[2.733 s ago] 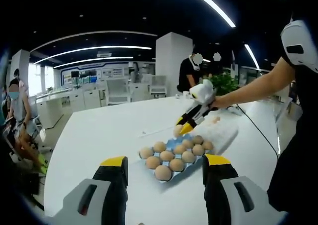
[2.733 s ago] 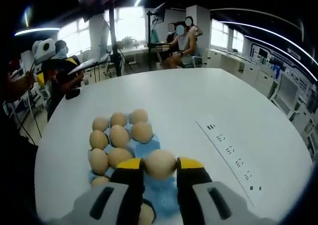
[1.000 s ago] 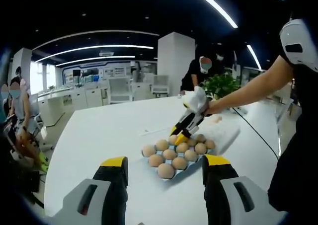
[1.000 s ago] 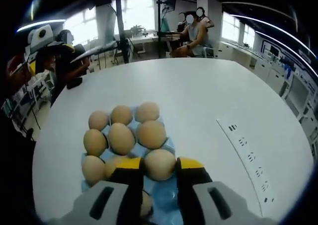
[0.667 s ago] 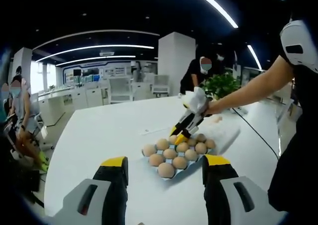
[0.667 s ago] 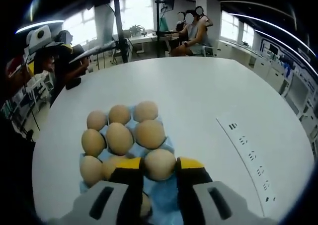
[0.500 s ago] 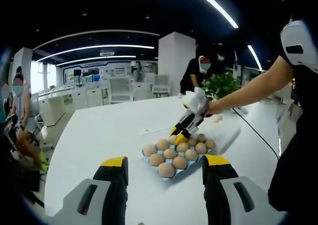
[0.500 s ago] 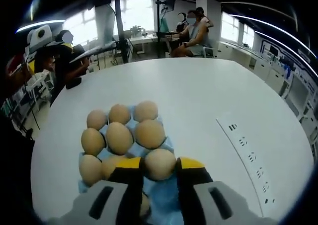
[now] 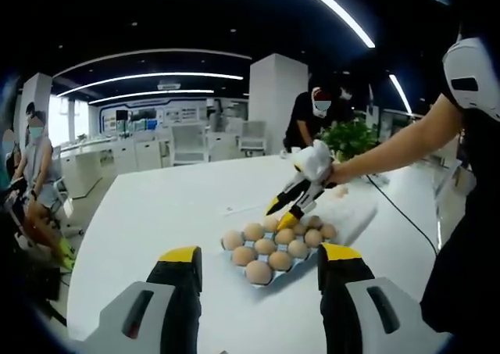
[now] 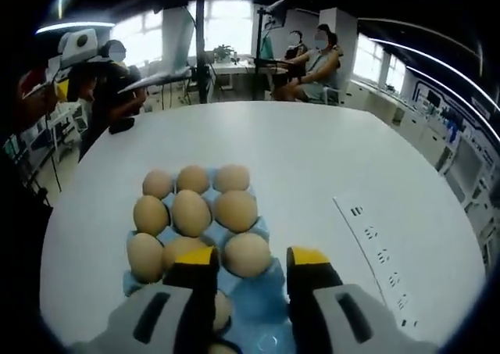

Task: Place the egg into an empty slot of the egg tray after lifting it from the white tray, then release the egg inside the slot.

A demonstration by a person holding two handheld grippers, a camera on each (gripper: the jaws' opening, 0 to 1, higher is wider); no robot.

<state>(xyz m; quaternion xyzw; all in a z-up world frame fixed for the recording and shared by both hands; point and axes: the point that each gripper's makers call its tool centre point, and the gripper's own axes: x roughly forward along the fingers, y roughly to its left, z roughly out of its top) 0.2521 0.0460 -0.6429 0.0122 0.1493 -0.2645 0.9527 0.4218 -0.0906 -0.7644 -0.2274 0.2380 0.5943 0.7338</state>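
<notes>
We see the right gripper (image 10: 250,259) with jaws apart, the egg (image 10: 247,254) sitting free in a slot of the blue egg tray (image 10: 254,291) among other eggs. Left gripper (image 9: 261,257) hangs over the white table (image 9: 164,213), jaws apart, holding nothing.
</notes>
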